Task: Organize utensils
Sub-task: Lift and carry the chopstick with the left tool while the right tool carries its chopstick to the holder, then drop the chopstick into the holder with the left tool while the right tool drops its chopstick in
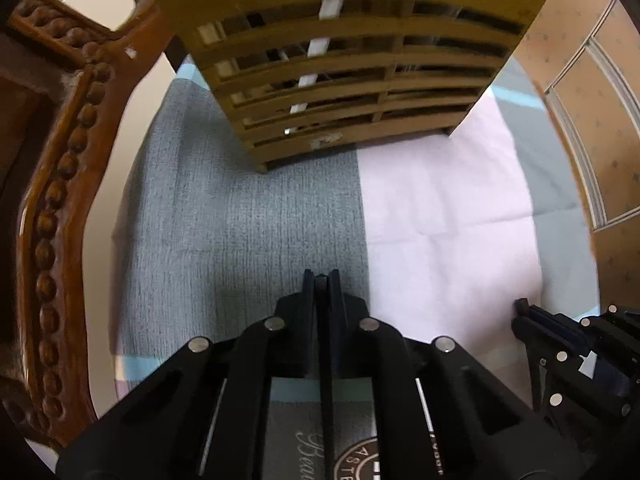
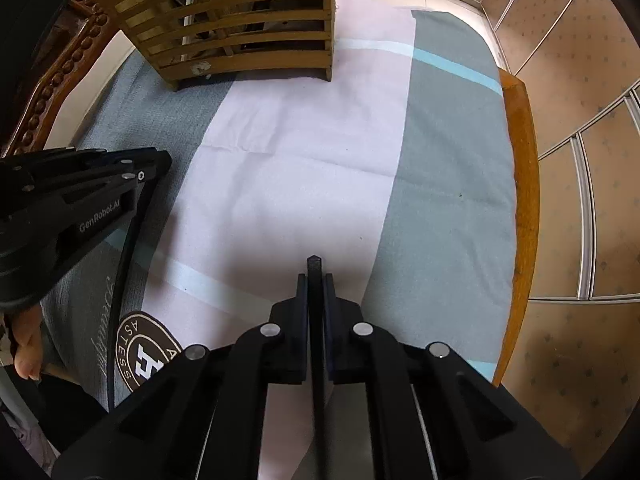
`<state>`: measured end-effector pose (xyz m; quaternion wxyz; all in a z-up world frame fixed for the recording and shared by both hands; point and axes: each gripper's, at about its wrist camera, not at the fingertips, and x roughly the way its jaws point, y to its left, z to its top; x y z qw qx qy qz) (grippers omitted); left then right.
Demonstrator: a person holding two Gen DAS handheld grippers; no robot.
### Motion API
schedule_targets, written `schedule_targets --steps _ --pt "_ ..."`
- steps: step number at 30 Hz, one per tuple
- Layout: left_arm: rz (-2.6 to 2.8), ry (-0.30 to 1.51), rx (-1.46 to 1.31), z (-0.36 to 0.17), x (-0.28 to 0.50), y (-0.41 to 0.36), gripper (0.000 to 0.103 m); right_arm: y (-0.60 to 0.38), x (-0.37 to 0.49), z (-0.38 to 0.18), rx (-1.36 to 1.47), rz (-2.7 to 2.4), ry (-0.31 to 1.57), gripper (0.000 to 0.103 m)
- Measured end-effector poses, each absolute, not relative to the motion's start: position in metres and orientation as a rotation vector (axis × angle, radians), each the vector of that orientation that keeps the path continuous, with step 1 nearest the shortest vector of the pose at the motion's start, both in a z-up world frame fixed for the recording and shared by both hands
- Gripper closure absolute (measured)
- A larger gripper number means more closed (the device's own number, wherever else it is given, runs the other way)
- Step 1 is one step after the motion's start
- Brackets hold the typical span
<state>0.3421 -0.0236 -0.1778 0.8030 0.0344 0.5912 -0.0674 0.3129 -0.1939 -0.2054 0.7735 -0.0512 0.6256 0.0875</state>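
A slatted wooden utensil holder [image 1: 360, 92] [image 2: 240, 20] stands at the far end of the cloth, with a white utensil [image 1: 318, 46] upright inside it. My left gripper [image 1: 321, 276] [image 2: 160, 160] points down over the grey part of the cloth, shut on a thin black stick, apparently a chopstick [image 1: 326, 400] [image 2: 120, 280], which runs back along the fingers. My right gripper [image 2: 315, 276] [image 1: 522, 306] hovers over the pink stripe, shut on a second black chopstick [image 2: 314, 264] whose tip pokes out past the fingertips. Both grippers are well short of the holder.
A grey, pink and blue-striped cloth [image 2: 304, 160] with a round brown logo [image 2: 140, 352] covers the table. The table's wooden edge [image 2: 520, 200] runs along the right, with tiled floor beyond. Carved dark wood furniture [image 1: 60, 200] lines the left. A person's hand [image 2: 26, 344] shows at the lower left.
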Motion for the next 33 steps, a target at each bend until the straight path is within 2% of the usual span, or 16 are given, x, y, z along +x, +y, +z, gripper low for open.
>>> schedule_targets --steps 10,17,24,33 --pt "-0.124 0.994 0.013 -0.068 0.305 -0.007 0.096 -0.216 0.268 -0.105 0.001 0.182 1.11 0.096" --pt "-0.116 0.834 -0.005 0.001 0.239 -0.001 0.096 -0.208 0.219 -0.035 0.003 0.192 0.937 0.096" --pt "-0.103 0.721 0.001 0.034 0.189 0.006 0.096 -0.208 0.183 0.015 0.009 0.188 0.785 0.096" --pt "-0.101 0.639 -0.004 0.081 0.169 0.009 0.096 -0.205 0.179 0.057 0.0 0.167 0.688 0.096"
